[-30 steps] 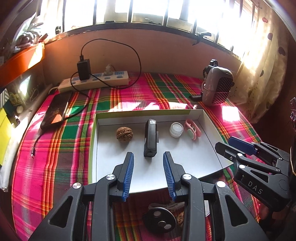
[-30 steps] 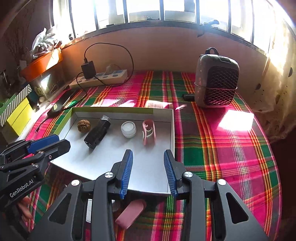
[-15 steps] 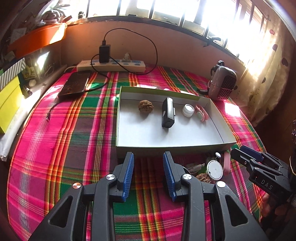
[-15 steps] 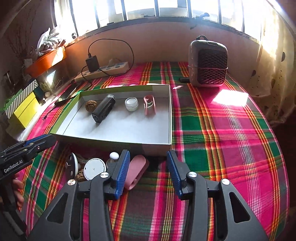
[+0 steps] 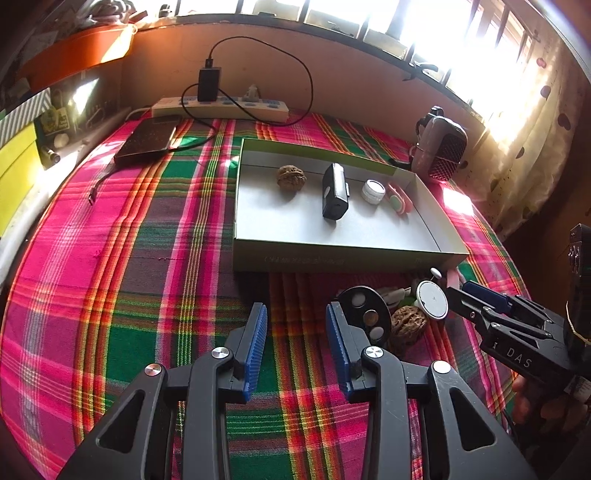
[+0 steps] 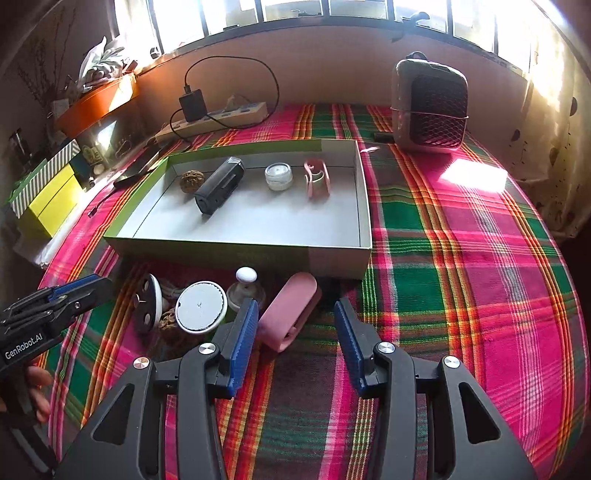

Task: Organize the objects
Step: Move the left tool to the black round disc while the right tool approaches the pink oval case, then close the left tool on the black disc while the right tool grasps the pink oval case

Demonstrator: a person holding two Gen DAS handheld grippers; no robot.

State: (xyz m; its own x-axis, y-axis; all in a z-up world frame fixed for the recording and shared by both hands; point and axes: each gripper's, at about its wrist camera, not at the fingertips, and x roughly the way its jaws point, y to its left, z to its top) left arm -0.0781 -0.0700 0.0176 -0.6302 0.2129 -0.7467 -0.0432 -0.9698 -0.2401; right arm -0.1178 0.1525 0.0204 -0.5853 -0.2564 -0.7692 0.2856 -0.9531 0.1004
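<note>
plaid tablecloth (image 6: 461, 236) in pink, green and orange covers the table. tan wall (image 6: 332, 70) runs along the far edge, barred windows (image 6: 295, 11) above it, strong backlight. sun patch (image 6: 474, 177) near the far right corner. spotted curtain (image 5: 532, 122) hangs at the right edge. orange planter (image 6: 96, 103) and yellow boxes (image 6: 51, 201) sit past the left edge, dim there.

Near the front wall of the box (image 6: 236, 254), a crowd of small things blocks the way: black disc (image 6: 146, 304), white disc (image 6: 201, 307), walnut (image 5: 408, 326), knob (image 6: 246, 275), pink case (image 6: 290, 310). Open cloth (image 6: 461, 277) lies to the right. The box floor's near half is bare.
</note>
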